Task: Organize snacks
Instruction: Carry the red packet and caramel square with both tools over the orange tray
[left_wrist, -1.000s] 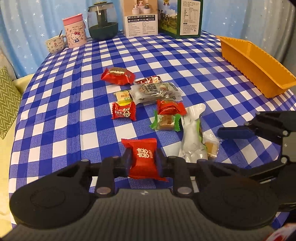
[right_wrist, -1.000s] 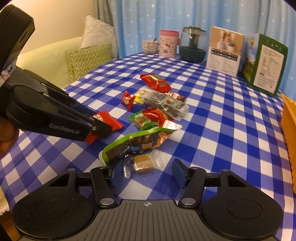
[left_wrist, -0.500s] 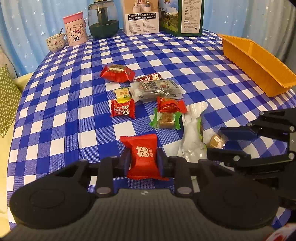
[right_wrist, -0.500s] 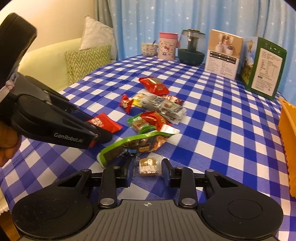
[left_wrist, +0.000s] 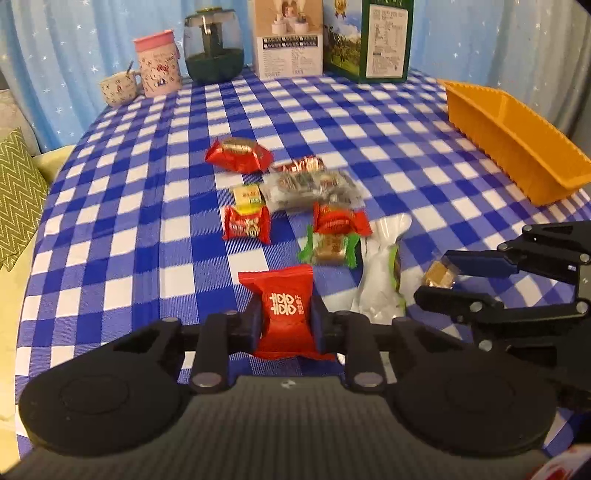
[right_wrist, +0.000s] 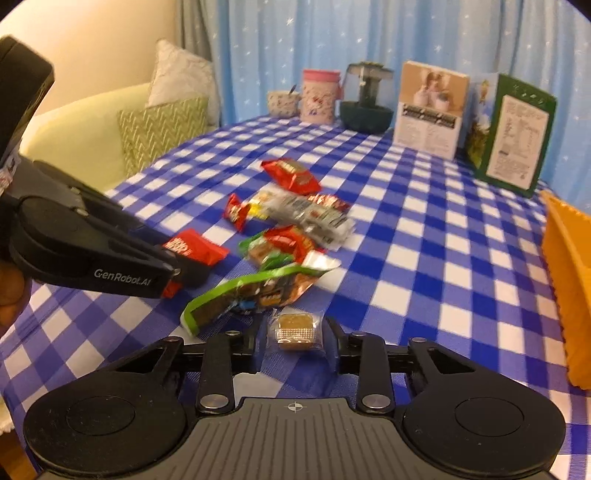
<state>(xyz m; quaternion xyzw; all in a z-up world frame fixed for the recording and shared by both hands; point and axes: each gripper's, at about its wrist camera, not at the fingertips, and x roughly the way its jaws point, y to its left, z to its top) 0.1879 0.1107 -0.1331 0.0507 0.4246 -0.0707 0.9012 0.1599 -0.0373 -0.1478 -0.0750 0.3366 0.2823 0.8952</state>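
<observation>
With both claws gripping a snack at once, each hand carries one item toward the sorting step. The left gripper (left_wrist: 283, 325) is closed almost fully on a red packet (left_wrist: 286, 306), its pads pressing the two side edges so that the printed face stays upright and visible between them. The right gripper (right_wrist: 295, 343) is closed on a small clear-wrapped brown candy (right_wrist: 297, 326); the pads meet the wrapper at its sides, which keeps the soft block from being crushed. In the left wrist view the same candy (left_wrist: 439, 275) sits between the right fingers (left_wrist: 480, 258) just clear of the cloth.

Just beyond the right claw lies a long green-edged bag (right_wrist: 258, 288), and behind it the remaining snacks form a loose cluster at the middle of the checked tablecloth (left_wrist: 147, 206): a green-wrapped sweet (left_wrist: 330, 245), several red packets and a clear multi-pack (left_wrist: 310, 184).

An orange bin (left_wrist: 517, 147) stands near the right edge of the table, well apart from the cluster, and appears empty. It is judged to be the destination, so both held items likely travel there next.

Cups, a jar and boxes stand along the far edge, outside the working area.
</observation>
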